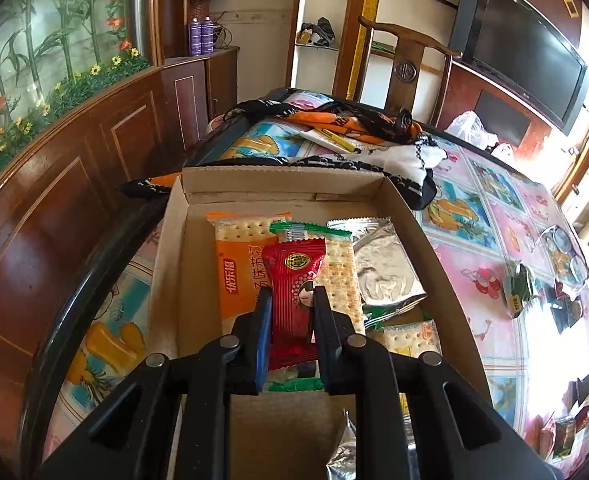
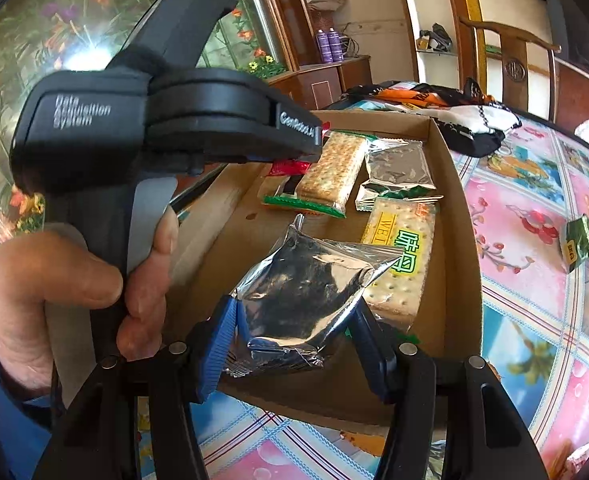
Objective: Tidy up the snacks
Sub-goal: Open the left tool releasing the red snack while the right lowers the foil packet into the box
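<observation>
Left wrist view: the left tongs [image 1: 293,300] are clamped tight on a red snack packet [image 1: 294,280], which sticks out forward between the two arms.
Red packet, position: held above the cardboard box [image 1: 426,224], over an orange cracker pack [image 1: 238,268] and a green-edged cracker pack [image 1: 340,264] lying on the box floor.
Box contents, far side: a silver foil pouch [image 1: 382,268] lies just right of the green-edged pack, and another cracker pack [image 1: 410,336] sits nearer, against the right wall.
Right wrist view: the right tongs [image 2: 298,328] grip a silver pouch [image 2: 306,292], blue pads pressing its left and right edges, the foil bulging between them.
Silver pouch, position: tilted up over the near end of the box, partly covering a cracker pack with green lettering [image 2: 406,256].
Left device seen from the right: a hand [image 2: 74,292] squeezes its grey trigger; its black tip reaches over the far left part of the box, the red packet showing under it.
Desk [image 1: 490,248]: a flowery pink and blue cloth, the box standing on it.
Loose snacks: a small green packet [image 2: 584,242] lies on the desk well right of the box; more small packets [image 1: 566,428] sit near the desk's right edge.
</observation>
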The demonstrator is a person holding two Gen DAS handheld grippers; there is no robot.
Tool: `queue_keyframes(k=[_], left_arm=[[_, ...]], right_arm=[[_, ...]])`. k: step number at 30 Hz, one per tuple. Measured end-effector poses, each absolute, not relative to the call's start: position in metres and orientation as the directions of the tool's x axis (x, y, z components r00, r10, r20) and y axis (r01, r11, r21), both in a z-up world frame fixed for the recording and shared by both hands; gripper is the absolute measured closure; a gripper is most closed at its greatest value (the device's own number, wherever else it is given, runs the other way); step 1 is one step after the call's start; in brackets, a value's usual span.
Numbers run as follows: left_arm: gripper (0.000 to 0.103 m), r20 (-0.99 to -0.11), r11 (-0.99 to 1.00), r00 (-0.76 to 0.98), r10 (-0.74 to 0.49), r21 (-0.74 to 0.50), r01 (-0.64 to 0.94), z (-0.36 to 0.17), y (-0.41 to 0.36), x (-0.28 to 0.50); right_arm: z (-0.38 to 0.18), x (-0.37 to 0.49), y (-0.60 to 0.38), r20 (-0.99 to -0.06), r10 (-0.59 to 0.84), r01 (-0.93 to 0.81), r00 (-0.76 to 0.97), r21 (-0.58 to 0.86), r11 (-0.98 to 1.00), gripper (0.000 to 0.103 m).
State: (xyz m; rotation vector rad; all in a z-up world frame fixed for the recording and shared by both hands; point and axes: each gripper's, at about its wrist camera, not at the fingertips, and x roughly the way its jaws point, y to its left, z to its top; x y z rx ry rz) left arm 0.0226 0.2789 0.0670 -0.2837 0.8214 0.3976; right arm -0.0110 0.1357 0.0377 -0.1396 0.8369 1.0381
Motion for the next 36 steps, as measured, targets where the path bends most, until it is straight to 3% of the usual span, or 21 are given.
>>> queue_keyframes(k=[36], left_arm=[[0.083,-0.766,0.870,0.585,0.267,-0.069,-0.489,0.062,0.289,0.024]], right_arm=[[0.032,-0.022,0.142,-0.685,0.683,-0.820,0.253,0.223,0.528,0.041]])
